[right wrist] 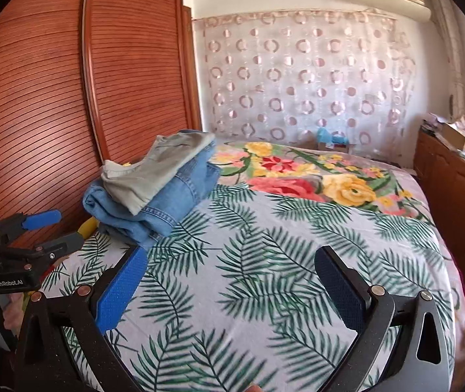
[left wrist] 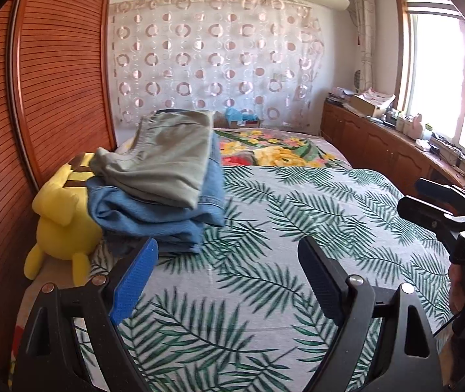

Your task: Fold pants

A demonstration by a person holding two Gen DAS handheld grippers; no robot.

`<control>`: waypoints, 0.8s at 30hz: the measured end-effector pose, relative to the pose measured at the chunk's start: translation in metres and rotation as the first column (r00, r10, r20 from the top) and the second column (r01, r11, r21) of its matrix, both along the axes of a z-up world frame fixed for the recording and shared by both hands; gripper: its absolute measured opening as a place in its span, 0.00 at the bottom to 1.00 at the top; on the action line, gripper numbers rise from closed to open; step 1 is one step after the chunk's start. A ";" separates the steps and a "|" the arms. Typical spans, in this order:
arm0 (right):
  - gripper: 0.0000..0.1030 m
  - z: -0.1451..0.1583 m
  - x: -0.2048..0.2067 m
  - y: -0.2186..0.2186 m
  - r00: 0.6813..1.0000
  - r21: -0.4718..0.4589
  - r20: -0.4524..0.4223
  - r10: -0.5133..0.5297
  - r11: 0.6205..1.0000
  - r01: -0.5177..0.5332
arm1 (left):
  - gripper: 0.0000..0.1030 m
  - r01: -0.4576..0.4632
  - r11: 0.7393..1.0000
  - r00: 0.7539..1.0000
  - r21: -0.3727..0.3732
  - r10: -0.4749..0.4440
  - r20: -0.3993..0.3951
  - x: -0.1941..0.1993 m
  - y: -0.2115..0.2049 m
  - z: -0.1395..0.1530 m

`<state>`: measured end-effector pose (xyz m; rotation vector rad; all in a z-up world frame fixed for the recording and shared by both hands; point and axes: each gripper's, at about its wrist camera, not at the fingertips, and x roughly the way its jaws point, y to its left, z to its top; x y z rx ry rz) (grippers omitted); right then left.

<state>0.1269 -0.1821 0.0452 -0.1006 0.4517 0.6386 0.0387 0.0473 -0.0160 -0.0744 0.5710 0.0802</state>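
grey-green pants [left wrist: 163, 153], blue jeans [left wrist: 154, 212], leaf-print sheet [left wrist: 297, 228]

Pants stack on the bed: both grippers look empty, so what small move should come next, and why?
Probably reach the left gripper toward the grey-green pants topping the folded jeans. Both it and the right gripper are open, holding nothing, above the leaf-print sheet, where no pants lie spread; the stack sits nearest the left.

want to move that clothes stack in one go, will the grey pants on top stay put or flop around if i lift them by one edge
The grey pants look like soft, thin cloth, so they would probably droop and unfold from one edge. They lie loose and askew on the jeans, overhanging them, so they would likely slide off. Lifting the stack from beneath seems safer.
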 end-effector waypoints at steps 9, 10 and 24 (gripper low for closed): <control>0.99 0.000 -0.034 -0.041 0.991 -0.003 -0.002 -0.134 0.991 0.134 | 0.85 0.087 0.996 0.996 0.002 -0.087 -0.001 0.003 -0.047 0.004; 0.99 0.000 -0.037 -0.044 0.991 0.002 -0.003 -0.137 0.991 0.137 | 0.85 0.094 0.996 0.996 0.002 -0.094 0.000 0.003 -0.050 0.005; 0.99 0.020 -0.070 -0.080 0.970 0.045 0.042 -0.239 0.971 0.237 | 0.85 0.131 0.991 0.991 0.011 -0.131 0.037 -0.003 -0.075 0.043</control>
